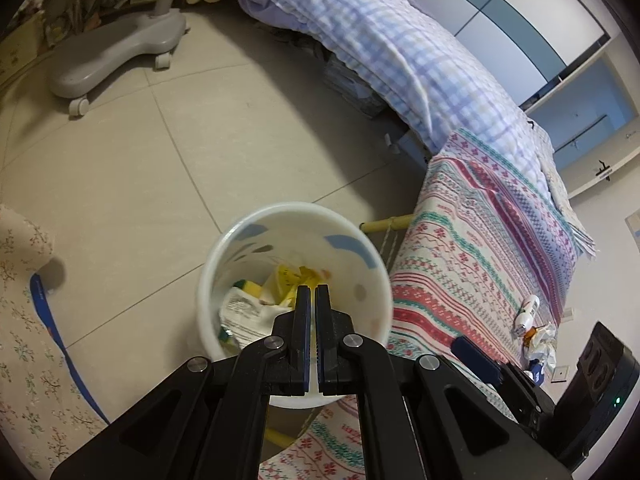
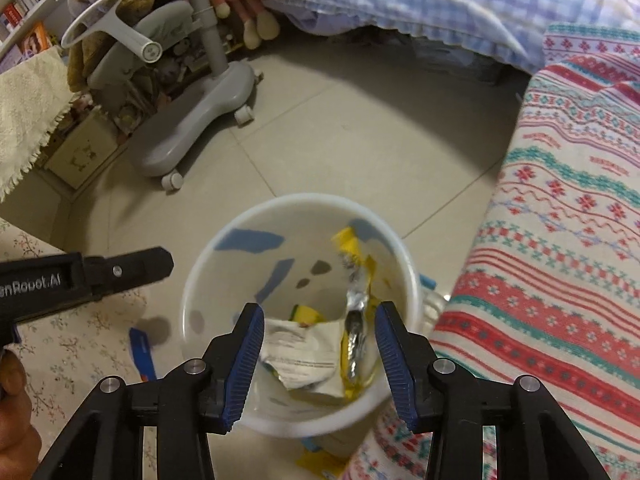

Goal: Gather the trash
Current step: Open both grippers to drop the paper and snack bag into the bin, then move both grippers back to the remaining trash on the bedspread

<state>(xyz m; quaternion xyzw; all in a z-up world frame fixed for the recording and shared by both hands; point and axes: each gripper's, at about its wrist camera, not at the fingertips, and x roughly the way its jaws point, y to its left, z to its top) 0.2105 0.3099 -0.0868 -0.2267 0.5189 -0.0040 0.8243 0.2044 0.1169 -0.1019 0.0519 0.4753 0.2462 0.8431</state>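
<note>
A white trash bucket [image 2: 300, 320] stands on the tiled floor [image 2: 340, 140], just beside a bed draped in a striped, flower-patterned bedspread [image 2: 560, 260]. Inside the bucket lie a crumpled white printed wrapper [image 2: 300, 360], a yellow packet [image 1: 286, 280] and a yellow foil wrapper [image 2: 356, 312] that stands on end against the inner wall with its silver lining showing.

The right hand-held gripper [image 2: 320, 364] hangs over the mouth of the bucket with its blue-padded fingers [image 2: 248, 356] spread apart; the foil wrapper sits between them but neither pad touches it. The left hand-held gripper [image 1: 312, 300] hangs over the bucket's near edge with its fingers pressed together and nothing between them. In the right wrist view it reaches in from the left, with part of a person's hand [image 2: 12, 400] behind it.

More trash [image 1: 536, 332], a small white bottle among crinkled wrappers, lies on the bedspread well apart from the bucket. Farther off, a grey wheeled chair base [image 2: 192, 128] stands on the floor, and a blue checked quilt [image 1: 380, 40] covers the bed's far end.
</note>
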